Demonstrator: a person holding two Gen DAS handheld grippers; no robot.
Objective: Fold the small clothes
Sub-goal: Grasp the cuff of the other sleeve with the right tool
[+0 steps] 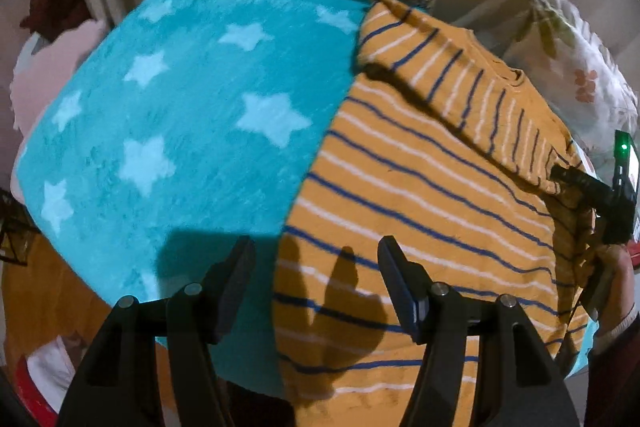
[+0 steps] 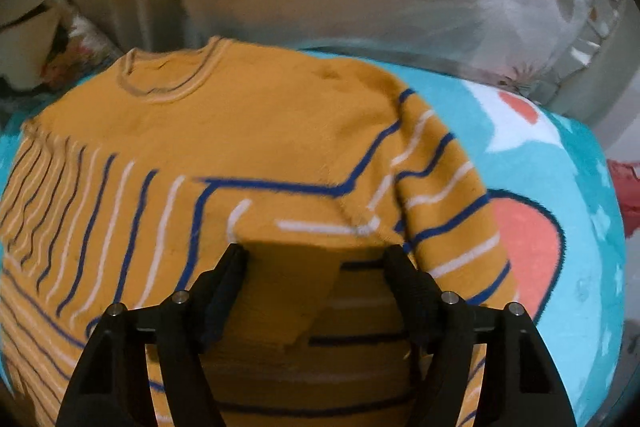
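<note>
While both grippers' jaws hang released above the mustard-yellow knitted sweater with blue and white stripes (image 2: 256, 147), folding next calls for grasping the sleeve at three o'clock.

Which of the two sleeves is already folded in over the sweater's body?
The sleeve on the left in the right wrist view: it lies across the sweater, its stripes running crosswise to the body's. The other sleeve hangs along the outer edge beside the blanket.
</note>
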